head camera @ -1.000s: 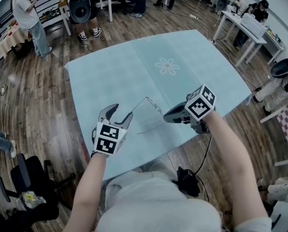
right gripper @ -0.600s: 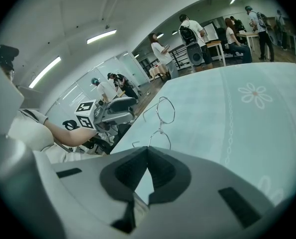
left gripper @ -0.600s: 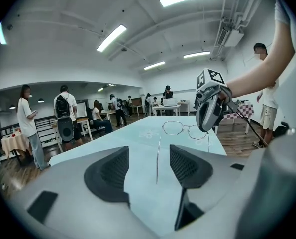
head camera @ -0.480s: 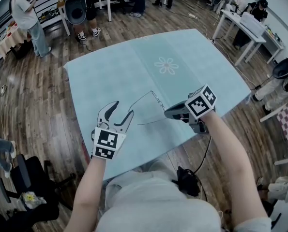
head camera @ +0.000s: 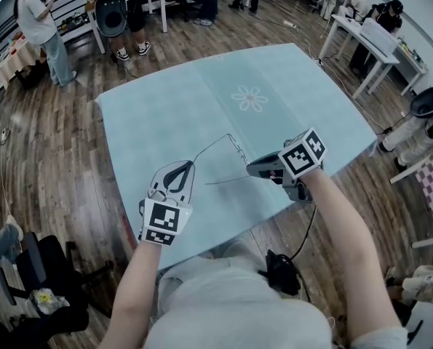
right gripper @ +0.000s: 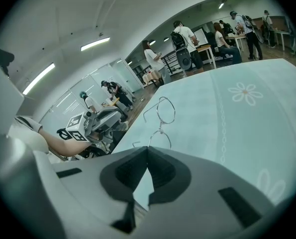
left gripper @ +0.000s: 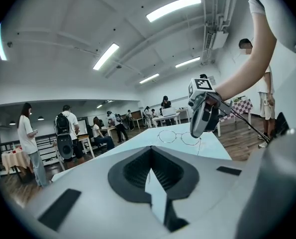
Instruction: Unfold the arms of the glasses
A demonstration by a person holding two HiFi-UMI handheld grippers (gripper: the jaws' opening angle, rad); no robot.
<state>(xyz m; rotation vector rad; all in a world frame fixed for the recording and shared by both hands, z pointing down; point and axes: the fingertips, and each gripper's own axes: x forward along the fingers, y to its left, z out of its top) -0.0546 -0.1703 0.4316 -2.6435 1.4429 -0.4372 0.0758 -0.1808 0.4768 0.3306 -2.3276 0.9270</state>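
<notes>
My right claw [head camera: 250,171] is clenched on the glasses [head camera: 235,151] and holds them up over the near part of the blue surface [head camera: 165,100]. My left claw [head camera: 188,166] is clenched too, and I think it pinches the end of one thin arm. The near edge of the surface is right below both claws. There is wide open room toward the far edge. People [head camera: 41,20] stand well past it.

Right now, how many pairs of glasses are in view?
1. The glasses are over the table, held in the right gripper's shut fingers. No other pair shows on it.
</notes>
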